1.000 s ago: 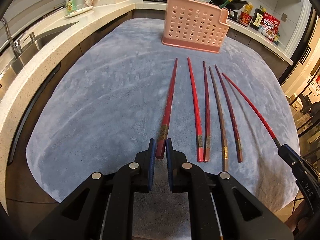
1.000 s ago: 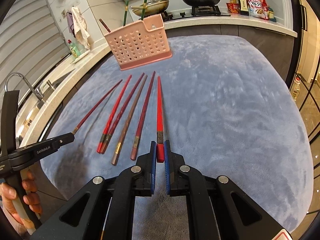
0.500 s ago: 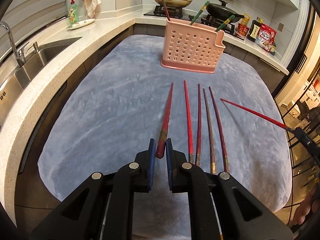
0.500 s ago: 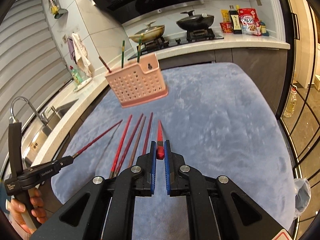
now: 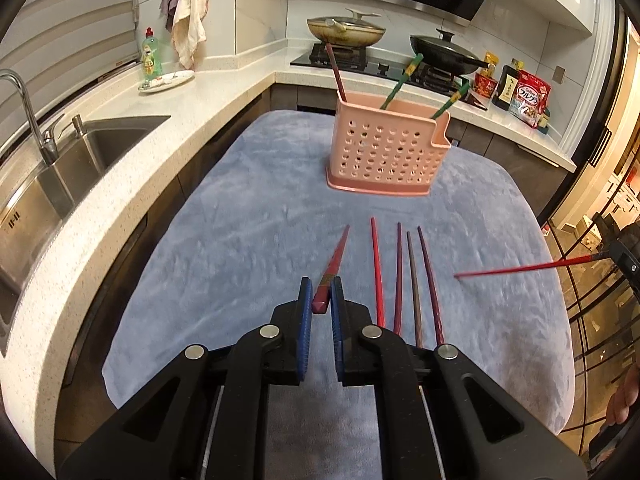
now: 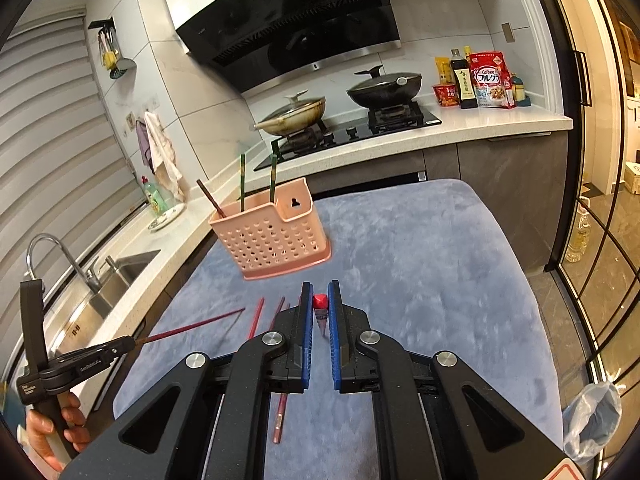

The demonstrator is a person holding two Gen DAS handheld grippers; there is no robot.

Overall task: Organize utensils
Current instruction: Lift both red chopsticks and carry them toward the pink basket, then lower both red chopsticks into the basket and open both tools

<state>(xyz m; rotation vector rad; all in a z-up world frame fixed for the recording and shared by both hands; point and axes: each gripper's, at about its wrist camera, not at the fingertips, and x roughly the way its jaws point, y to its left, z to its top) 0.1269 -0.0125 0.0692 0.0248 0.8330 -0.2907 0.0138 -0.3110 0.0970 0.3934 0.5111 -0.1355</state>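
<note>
The left gripper (image 5: 321,303) pinches a dark red chopstick (image 5: 331,266) by its butt end, lifted clear of the blue-grey plush cloth on the table (image 5: 248,248), while the right gripper (image 6: 320,314) is clamped on a bright red chopstick (image 6: 320,303) held aloft. Four more reddish chopsticks (image 5: 400,276) lie side by side on the cloth just right of the left fingers, with open cloth between them and the pink perforated plastic utensil basket (image 5: 384,152) near the far edge. A white counter with a steel sink (image 5: 80,152) runs close along the left edge.

I read "Calbee" and Japanese "フルグラ" on the cereal bag (image 6: 491,80); lettering on the left gripper (image 6: 132,343) is too small to read.
</note>
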